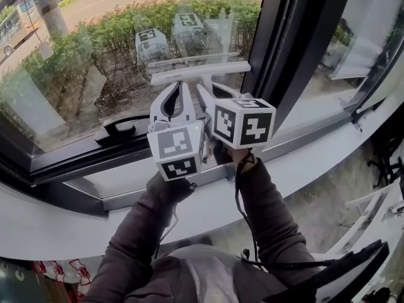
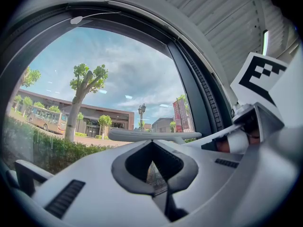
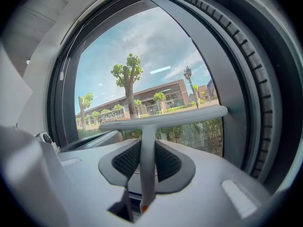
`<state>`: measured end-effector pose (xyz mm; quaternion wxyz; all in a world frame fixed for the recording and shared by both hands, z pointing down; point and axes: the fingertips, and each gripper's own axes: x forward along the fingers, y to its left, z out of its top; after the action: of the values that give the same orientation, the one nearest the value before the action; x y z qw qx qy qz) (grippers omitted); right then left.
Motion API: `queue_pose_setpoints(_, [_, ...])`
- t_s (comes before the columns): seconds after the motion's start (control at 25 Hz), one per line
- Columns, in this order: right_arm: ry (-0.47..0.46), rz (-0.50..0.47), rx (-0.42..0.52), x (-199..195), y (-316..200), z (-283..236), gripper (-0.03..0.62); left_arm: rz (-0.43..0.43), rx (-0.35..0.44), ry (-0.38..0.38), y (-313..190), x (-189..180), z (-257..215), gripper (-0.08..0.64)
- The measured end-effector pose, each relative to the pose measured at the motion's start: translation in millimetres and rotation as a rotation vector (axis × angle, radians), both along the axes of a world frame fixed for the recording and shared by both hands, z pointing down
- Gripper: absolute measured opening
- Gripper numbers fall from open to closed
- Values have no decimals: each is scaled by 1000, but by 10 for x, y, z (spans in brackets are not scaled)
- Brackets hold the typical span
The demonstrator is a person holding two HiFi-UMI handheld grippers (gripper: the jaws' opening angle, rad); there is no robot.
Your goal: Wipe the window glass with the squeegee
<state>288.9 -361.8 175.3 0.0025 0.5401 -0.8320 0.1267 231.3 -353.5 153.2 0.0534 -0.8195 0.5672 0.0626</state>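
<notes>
One squeegee [image 1: 201, 73] is up against the window glass [image 1: 82, 68], its single pale blade lying level across the lower part of the pane and its one handle running back from the middle of the blade toward the person. Two grippers are just below the squeegee, side by side, each carrying one cube with square markers. The right gripper [image 1: 212, 92] is clamped on the squeegee's handle, which stands upright between its two dark pads in the right gripper view. The left gripper [image 1: 179, 88] is just below the left half of the blade, its jaws brought together at the tips with nothing between them; the blade shows just beyond them in the left gripper view. Above the squeegee, the glass gives back two faint reflections of the marker cubes. Below and to the left of the squeegee sits one black window handle [image 1: 118, 129] on the dark lower frame, and beneath that runs one white sill [image 1: 57, 223]. To the right of the squeegee rises one dark frame post [image 1: 293, 49], with a second pane beyond it. Past the squeegee, outside, are one long hedge [image 1: 120, 27] and, far up to the left, one bus [image 1: 14, 25]. Two grey sleeves [image 1: 262, 213] reach up toward the squeegee from below.
</notes>
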Motion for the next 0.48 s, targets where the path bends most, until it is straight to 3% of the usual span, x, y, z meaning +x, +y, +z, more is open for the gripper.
queue_pose_setpoints(0.48, [4,-6,-48,15,20,189,78,5,-44,-6,9,29,178,0])
